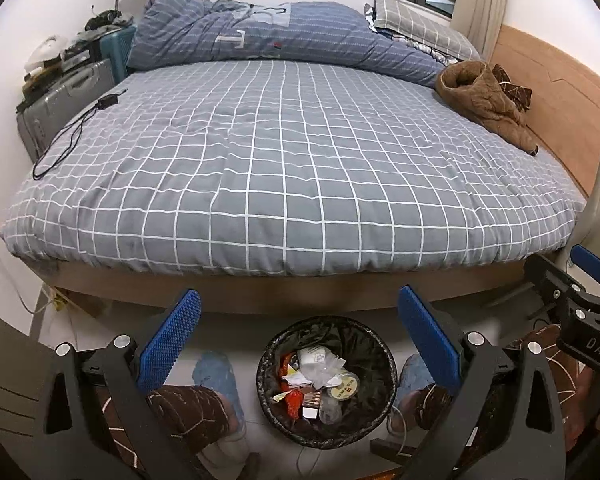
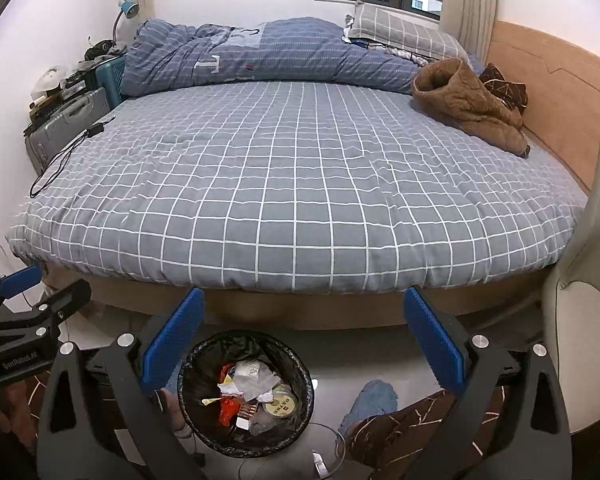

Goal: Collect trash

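A round black bin [image 1: 380, 360] with a black liner stands on the floor at the foot of the bed, between the person's feet. It holds crumpled white paper [image 1: 316, 370], red wrappers and a round lid. My left gripper [image 1: 300, 332] is open and empty above the bin. My right gripper [image 2: 304, 336] is open and empty, with the bin [image 2: 204, 364] below its left finger. The right gripper shows at the right edge of the left wrist view [image 1: 588, 280]; the left gripper shows at the left edge of the right wrist view [image 2: 24, 296].
A bed with a grey checked cover [image 1: 284, 160] fills the view. On it lie a blue quilt [image 1: 260, 36], a brown jacket [image 1: 484, 100] and a black charger cable [image 1: 72, 132]. Suitcases [image 1: 64, 100] stand on the left, a pale chair [image 2: 588, 304] on the right.
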Demonstrator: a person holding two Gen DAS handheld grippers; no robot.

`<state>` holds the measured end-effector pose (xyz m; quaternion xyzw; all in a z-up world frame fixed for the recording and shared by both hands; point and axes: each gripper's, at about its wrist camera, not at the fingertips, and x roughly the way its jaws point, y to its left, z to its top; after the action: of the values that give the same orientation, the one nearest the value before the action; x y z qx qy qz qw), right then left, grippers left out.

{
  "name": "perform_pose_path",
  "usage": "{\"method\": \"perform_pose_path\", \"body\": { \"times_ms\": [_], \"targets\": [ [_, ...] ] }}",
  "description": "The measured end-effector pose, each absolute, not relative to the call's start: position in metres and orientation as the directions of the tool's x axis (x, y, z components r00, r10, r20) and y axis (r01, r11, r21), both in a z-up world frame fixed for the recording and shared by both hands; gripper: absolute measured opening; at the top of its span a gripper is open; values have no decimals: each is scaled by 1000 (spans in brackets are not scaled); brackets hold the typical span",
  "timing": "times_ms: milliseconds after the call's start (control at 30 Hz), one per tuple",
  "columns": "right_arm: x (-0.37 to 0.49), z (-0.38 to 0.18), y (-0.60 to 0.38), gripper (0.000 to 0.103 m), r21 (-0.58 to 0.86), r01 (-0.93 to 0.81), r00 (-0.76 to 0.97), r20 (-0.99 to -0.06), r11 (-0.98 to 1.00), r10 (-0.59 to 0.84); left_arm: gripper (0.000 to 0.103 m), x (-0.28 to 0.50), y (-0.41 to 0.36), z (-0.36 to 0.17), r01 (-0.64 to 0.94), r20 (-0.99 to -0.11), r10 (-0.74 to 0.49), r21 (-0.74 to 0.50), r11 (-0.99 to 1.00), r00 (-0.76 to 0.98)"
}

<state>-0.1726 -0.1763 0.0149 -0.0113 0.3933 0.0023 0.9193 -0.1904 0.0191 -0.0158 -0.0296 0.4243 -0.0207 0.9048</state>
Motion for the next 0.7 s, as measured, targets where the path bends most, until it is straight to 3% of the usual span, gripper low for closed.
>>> {"method": "perform_pose_path", "body": {
  "times_ms": [700],
  "targets": [
    [-173,9,-179,95,-29,-11,690,-724,1000,-13,97,-193,20,-14,-2,-757,-31,-43,999,653]
  ]
}}
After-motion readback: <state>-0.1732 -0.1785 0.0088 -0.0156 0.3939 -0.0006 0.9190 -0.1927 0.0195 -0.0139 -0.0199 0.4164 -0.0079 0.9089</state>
